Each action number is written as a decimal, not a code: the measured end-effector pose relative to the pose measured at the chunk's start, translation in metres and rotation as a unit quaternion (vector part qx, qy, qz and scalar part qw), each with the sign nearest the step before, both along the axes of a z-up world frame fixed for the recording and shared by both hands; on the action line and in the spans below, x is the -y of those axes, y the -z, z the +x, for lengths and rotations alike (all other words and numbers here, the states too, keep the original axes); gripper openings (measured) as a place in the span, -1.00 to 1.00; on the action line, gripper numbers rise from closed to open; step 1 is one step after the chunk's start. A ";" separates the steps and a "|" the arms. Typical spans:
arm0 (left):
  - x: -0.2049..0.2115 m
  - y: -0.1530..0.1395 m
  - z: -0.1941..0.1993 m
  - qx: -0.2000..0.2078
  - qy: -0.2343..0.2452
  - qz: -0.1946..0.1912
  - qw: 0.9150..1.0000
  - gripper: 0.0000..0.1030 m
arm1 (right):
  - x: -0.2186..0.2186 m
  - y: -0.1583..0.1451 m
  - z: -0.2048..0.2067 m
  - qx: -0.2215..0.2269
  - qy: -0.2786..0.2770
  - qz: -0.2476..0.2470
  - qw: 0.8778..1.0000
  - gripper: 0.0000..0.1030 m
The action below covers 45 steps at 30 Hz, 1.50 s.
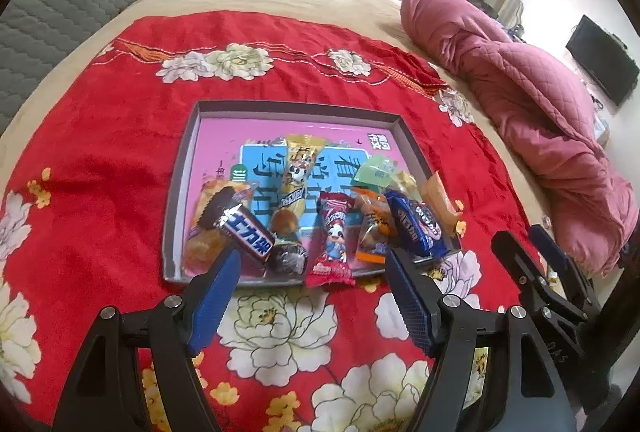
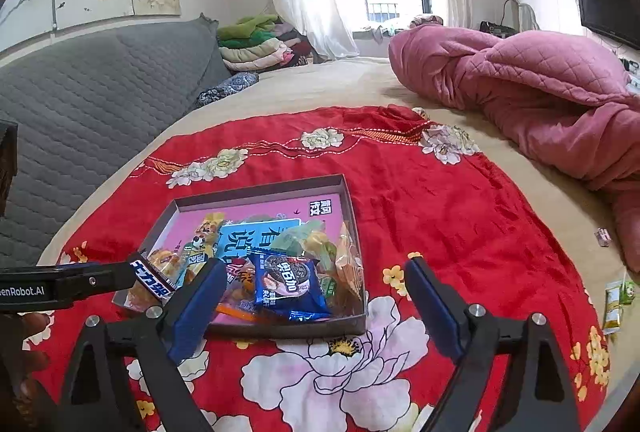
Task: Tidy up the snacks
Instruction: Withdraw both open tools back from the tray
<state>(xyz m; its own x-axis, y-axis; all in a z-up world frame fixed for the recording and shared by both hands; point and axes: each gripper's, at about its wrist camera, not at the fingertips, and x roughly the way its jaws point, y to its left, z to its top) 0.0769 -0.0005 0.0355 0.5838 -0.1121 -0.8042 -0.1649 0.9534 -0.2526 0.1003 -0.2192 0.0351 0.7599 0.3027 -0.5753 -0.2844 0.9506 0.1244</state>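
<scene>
A shallow grey box with a pink printed floor (image 1: 256, 122) (image 2: 320, 192) lies on a red flowered cloth and holds several wrapped snacks. Among them are a dark Snickers bar (image 1: 248, 232) (image 2: 154, 278), a blue Oreo pack (image 1: 418, 224) (image 2: 286, 286), a yellow stick pack (image 1: 298, 172) and a red pack (image 1: 334, 244) hanging over the near rim. My left gripper (image 1: 314, 264) is open and empty just before the box's near rim. My right gripper (image 2: 316, 272) is open and empty at the box's near right corner; it also shows in the left wrist view (image 1: 520, 256).
The red cloth (image 1: 100, 152) (image 2: 460, 200) covers a beige bed. A pink quilt (image 1: 540, 104) (image 2: 540, 88) is bunched at the right. A grey padded headboard (image 2: 80, 92) is at the left. Small packets (image 2: 616, 300) lie at the bed's right edge.
</scene>
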 end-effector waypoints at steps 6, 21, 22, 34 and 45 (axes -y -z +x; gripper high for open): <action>0.001 -0.001 -0.010 -0.005 0.000 0.015 1.000 0.48 | -0.001 -0.006 -0.011 0.001 0.007 -0.007 1.000 0.85; 0.012 0.018 -0.045 -0.041 -0.002 0.028 0.999 0.48 | -0.008 0.005 -0.043 -0.030 -0.001 -0.037 0.999 0.89; 0.013 0.018 -0.046 -0.041 -0.002 0.027 0.999 0.48 | -0.008 0.006 -0.045 -0.031 -0.003 -0.040 0.999 0.89; 0.013 0.023 -0.059 -0.052 -0.011 0.029 0.998 0.48 | -0.015 0.012 -0.065 -0.041 -0.011 -0.072 0.997 0.90; 0.017 0.022 -0.061 -0.054 -0.003 0.036 0.998 0.48 | -0.013 0.014 -0.067 -0.047 -0.003 -0.077 0.996 0.91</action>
